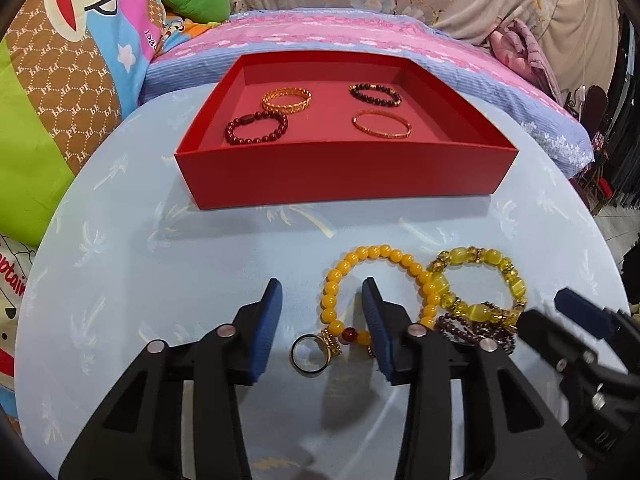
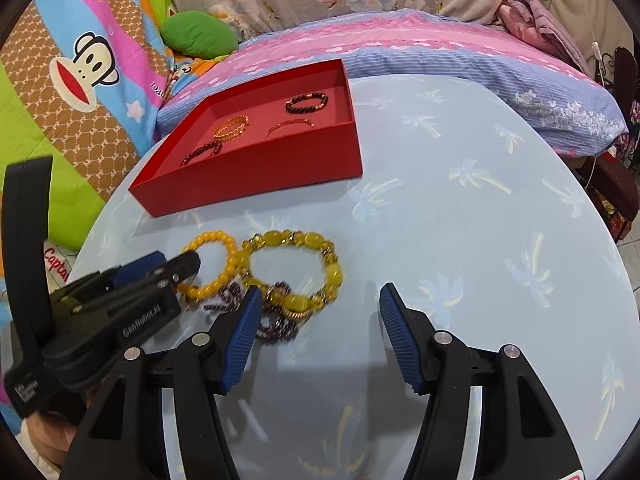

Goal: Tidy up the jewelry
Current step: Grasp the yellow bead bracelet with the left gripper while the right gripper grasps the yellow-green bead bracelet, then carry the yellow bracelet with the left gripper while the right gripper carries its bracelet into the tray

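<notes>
Left tool parted astride yellow bead bracelet, nothing clamped; right tool parted, empty. One strand to be pinched, ring avoided, red box targeted.

table: round, pale blue palm print | behind: bed, pink-blue cover | left: cartoon quilt

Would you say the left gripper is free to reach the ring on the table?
Probably yes: the ring lies bare on the table between the open jaws of the left gripper, with only the yellow bead bracelet touching its side.
</notes>
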`<state>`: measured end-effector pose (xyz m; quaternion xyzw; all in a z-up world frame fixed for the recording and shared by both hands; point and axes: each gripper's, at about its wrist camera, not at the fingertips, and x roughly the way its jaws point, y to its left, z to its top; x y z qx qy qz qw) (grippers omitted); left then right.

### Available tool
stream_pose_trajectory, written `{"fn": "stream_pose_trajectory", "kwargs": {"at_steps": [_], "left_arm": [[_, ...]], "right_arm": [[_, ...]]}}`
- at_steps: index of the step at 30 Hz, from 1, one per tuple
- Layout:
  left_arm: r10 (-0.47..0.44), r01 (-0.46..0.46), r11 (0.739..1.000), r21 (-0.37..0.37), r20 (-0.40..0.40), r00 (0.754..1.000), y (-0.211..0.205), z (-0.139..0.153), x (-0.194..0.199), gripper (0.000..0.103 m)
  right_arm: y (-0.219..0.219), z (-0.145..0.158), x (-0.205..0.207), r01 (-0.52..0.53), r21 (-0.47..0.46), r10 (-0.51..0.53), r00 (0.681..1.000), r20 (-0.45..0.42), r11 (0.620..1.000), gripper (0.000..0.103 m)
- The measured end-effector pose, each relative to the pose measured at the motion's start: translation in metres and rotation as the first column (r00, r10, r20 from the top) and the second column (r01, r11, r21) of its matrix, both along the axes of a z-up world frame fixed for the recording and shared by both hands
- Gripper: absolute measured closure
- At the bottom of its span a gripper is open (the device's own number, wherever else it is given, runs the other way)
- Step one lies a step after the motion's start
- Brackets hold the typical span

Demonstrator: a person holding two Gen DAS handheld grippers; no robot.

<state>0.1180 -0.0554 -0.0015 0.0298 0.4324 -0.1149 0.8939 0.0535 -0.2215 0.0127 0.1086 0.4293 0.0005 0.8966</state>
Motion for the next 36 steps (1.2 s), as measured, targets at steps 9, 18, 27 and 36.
{"fn": "stream_pose_trajectory", "kwargs": {"at_steps": [9, 18, 27, 36], "left_arm": [[-0.004, 0.004, 1.0, 0.015, 0.015, 1.0, 0.002, 0.001, 0.0, 0.096], [0.003, -0.003, 1.0, -0.008, 0.011, 1.0, 0.007, 0.002, -0.002, 0.096], [0.007, -0.006, 1.0, -0.027, 0.022, 1.0, 0.013, 0.011, -0.005, 0.096], [0.018, -0.015, 0.999, -0.052, 0.049, 0.999, 0.024, 0.028, -0.011, 0.096]], "right_arm": [[0.002, -0.004, 0.025, -0.002, -0.027, 0.002, 1.0, -0.013, 1.0, 0.061], [0.012, -0.013, 0.029, -0.016, -0.107, 0.013, 1.0, -0.025, 0.994, 0.087], [0.009, -0.007, 0.024, -0.005, -0.104, 0.004, 1.0, -0.003, 0.995, 0.094], [-0.008, 0.027, 0.01, 0.038, -0.064, -0.033, 0.997, 0.072, 0.997, 0.094]]}}
